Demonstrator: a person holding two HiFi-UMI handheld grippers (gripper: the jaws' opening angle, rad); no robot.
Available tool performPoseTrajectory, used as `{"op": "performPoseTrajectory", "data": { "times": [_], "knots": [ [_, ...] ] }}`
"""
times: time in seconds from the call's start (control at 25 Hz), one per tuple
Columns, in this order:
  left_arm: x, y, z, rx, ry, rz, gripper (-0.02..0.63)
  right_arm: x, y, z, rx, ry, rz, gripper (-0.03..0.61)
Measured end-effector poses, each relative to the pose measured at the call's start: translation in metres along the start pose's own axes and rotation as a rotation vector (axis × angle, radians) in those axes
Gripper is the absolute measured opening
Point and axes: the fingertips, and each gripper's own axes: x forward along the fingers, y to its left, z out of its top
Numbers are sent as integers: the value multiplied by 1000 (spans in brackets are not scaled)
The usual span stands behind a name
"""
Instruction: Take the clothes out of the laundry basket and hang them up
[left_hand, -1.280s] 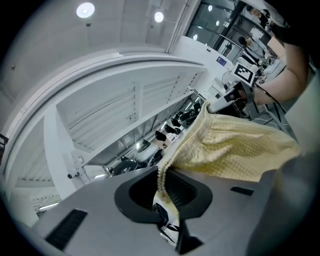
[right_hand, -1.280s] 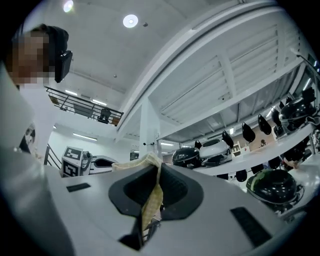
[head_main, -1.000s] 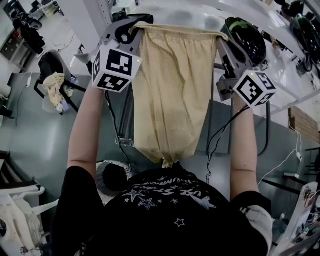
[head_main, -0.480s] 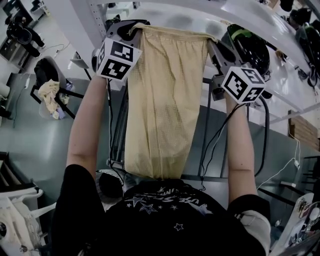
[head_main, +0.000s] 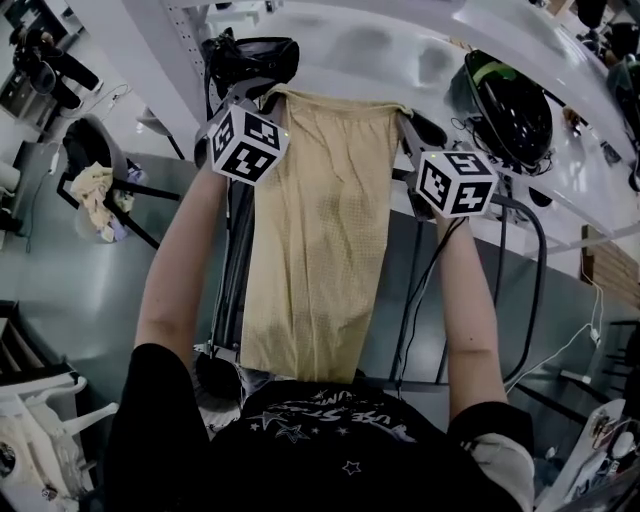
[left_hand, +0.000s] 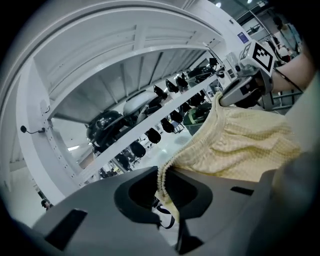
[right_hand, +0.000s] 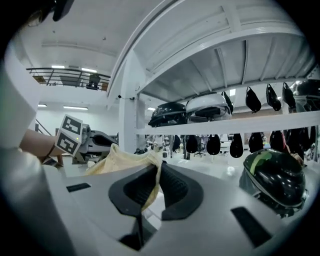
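Note:
A pale yellow mesh garment (head_main: 320, 230) with an elastic waistband hangs stretched between my two grippers in front of the person's chest. My left gripper (head_main: 265, 100) is shut on the waistband's left corner, and the gathered edge (left_hand: 162, 175) is pinched between its jaws. My right gripper (head_main: 408, 125) is shut on the right corner, with the fabric (right_hand: 152, 175) caught between its pads. Each gripper view shows the other gripper across the cloth: the right gripper (left_hand: 245, 90) and the left gripper (right_hand: 95, 140). The garment's lower hem is hidden behind the person's shirt.
A white shelf unit (head_main: 400, 50) stands right ahead, with a black helmet (head_main: 510, 95) on it and more helmets (right_hand: 200, 107) on a higher shelf. A dark metal rack (head_main: 415, 290) stands below the garment. At far left a chair (head_main: 95, 185) holds crumpled cloth.
Both grippers have carried the garment down and forward toward the white shelf, and they now stand closer together. Both grips on the waistband are unchanged.

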Motion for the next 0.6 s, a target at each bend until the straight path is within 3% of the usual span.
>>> {"op": "performPoseTrajectory", "data": {
  "times": [0.44, 0.6],
  "knots": [
    [46, -52, -65, 14, 176, -64, 60, 30, -11, -81, -156, 259, -35, 40],
    [54, -55, -77, 40, 221, -53, 119, 37, -13, -91, -239, 318, -52, 53]
  ]
}}
